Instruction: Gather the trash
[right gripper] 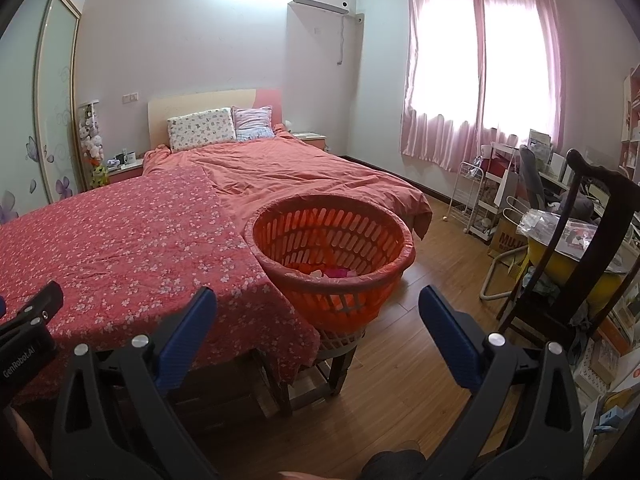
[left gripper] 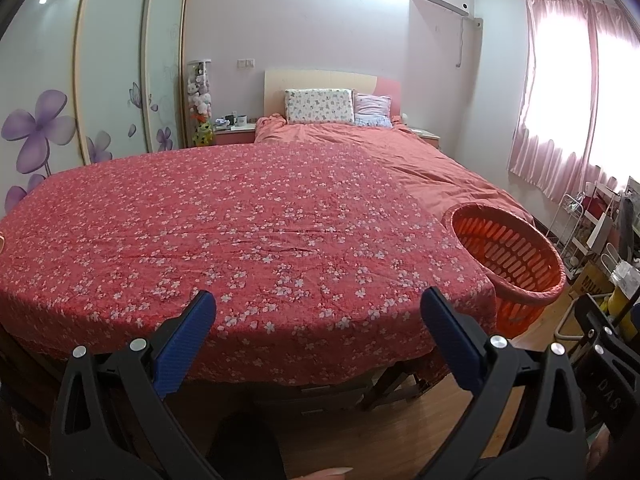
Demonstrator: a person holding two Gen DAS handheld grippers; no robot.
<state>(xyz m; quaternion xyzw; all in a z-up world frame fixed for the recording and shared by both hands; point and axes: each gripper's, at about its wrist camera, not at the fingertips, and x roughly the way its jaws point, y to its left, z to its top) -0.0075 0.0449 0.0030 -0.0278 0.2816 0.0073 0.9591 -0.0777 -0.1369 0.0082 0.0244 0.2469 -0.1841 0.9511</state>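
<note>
An orange slotted plastic basket (right gripper: 372,236) stands on a wooden stool at the right corner of the red flowered cloth (right gripper: 120,240); it also shows in the left wrist view (left gripper: 516,256). Several pieces of trash (right gripper: 336,272), pink and pale, lie in its bottom. My left gripper (left gripper: 318,312) is open and empty above the cloth's near edge. My right gripper (right gripper: 318,308) is open and empty, just in front of the basket. The flowered cloth (left gripper: 240,232) shows no loose trash.
A bed with an orange duvet (right gripper: 288,176) and pillows lies behind. A dark wooden chair (right gripper: 580,248) with a yellow tub, a wire rack (right gripper: 472,196) and boxes crowd the right side. A wardrobe (left gripper: 112,80) lines the left wall. Wooden floor (right gripper: 420,360) lies below.
</note>
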